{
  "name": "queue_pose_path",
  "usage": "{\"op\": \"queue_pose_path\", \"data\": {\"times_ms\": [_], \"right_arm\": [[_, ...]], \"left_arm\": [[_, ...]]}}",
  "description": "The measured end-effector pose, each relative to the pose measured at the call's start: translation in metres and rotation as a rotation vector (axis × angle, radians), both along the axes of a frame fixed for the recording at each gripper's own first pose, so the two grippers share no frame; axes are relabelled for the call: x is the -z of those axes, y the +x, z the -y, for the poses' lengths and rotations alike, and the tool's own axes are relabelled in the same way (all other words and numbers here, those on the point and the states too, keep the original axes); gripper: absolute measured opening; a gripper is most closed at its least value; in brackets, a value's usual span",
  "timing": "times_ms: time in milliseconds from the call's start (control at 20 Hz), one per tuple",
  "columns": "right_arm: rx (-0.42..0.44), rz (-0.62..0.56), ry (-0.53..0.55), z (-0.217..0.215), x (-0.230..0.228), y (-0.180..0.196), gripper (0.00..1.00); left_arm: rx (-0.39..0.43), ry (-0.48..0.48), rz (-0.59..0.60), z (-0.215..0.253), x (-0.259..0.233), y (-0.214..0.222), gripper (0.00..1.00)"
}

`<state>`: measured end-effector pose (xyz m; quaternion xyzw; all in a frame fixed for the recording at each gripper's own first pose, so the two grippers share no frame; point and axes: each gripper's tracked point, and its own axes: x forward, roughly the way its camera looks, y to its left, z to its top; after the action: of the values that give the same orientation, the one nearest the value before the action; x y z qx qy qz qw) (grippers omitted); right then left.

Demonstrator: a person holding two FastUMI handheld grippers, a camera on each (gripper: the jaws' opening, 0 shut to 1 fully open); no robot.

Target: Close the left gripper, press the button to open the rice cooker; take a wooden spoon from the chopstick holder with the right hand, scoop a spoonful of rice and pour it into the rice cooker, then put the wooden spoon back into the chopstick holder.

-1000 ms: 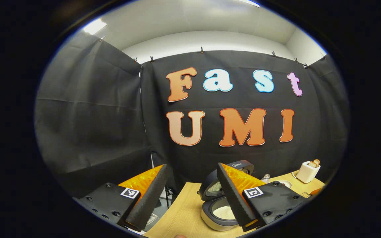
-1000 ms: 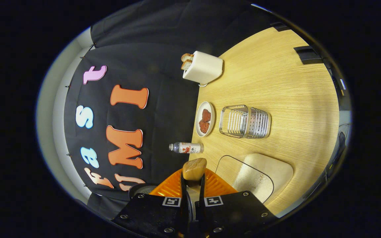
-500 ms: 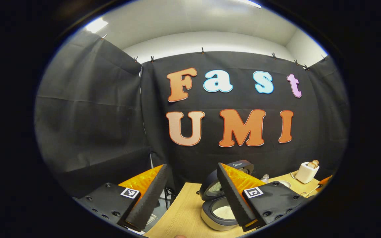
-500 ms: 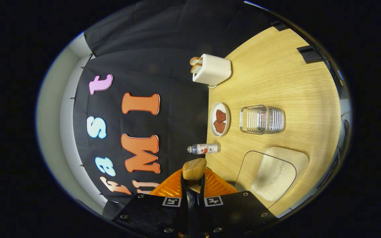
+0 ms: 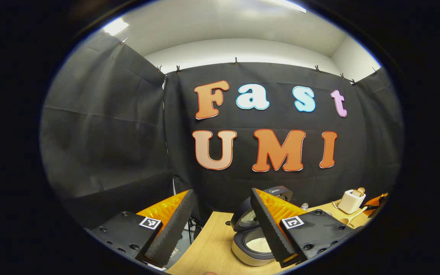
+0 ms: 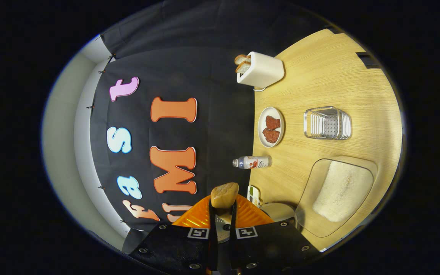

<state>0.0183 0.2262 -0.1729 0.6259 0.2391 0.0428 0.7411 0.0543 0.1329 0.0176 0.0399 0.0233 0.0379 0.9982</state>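
Note:
In the left gripper view my left gripper [image 5: 222,192] stands open above the table's left end with nothing between its fingers. Below it sits the rice cooker [image 5: 251,246] with its lid [image 5: 260,208] raised and a pale inner pot showing. In the right gripper view, which is turned sideways, my right gripper [image 6: 223,204] is shut on the wooden spoon [image 6: 224,194], whose rounded end sticks out past the fingertips. The metal chopstick holder [image 6: 327,123] stands on the table, apart from the spoon. A clear container of rice [image 6: 340,191] lies nearer to that gripper.
A white toaster [image 6: 260,68] with bread stands by the wall, also seen as the toaster [image 5: 351,200]. A plate [image 6: 270,114] of red food and a small bottle [image 6: 251,162] sit along the back of the wooden table [image 6: 319,76].
The right gripper has carried the spoon sideways, so the holder, plate and rice container have slid across its view. The left gripper has stayed open and tilted up slightly.

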Motion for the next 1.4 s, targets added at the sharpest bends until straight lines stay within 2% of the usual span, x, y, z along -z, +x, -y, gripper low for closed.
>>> {"op": "queue_pose_path", "data": {"times_ms": [400,750,800,850,900,1050,1400], "right_arm": [[-0.105,0.032,-0.002,-0.078,-0.038,0.032,0.11],[-0.199,0.077,-0.093,-0.143,-0.061,0.05,0.12],[-0.206,0.083,-0.111,-0.15,-0.06,0.052,0.11],[-0.2,0.09,-0.128,-0.155,-0.061,0.057,0.11],[-0.205,0.096,-0.147,-0.161,-0.061,0.06,0.11],[-0.218,0.11,-0.199,-0.176,-0.06,0.065,0.11],[-0.254,0.149,-0.296,-0.198,-0.061,0.07,0.11]], "left_arm": [[-0.027,0.001,-0.009,-0.027,0.001,-0.015,0.97],[-0.05,0.006,-0.012,-0.051,-0.003,-0.022,0.96],[-0.056,0.003,-0.015,-0.055,-0.004,-0.023,0.99],[-0.062,-0.002,-0.011,-0.06,-0.004,-0.026,0.96],[-0.064,-0.009,-0.004,-0.063,-0.008,-0.028,1.0],[-0.077,-0.014,-0.001,-0.072,-0.009,-0.029,0.96],[-0.098,-0.02,-0.012,-0.086,-0.005,-0.032,0.99]]}}
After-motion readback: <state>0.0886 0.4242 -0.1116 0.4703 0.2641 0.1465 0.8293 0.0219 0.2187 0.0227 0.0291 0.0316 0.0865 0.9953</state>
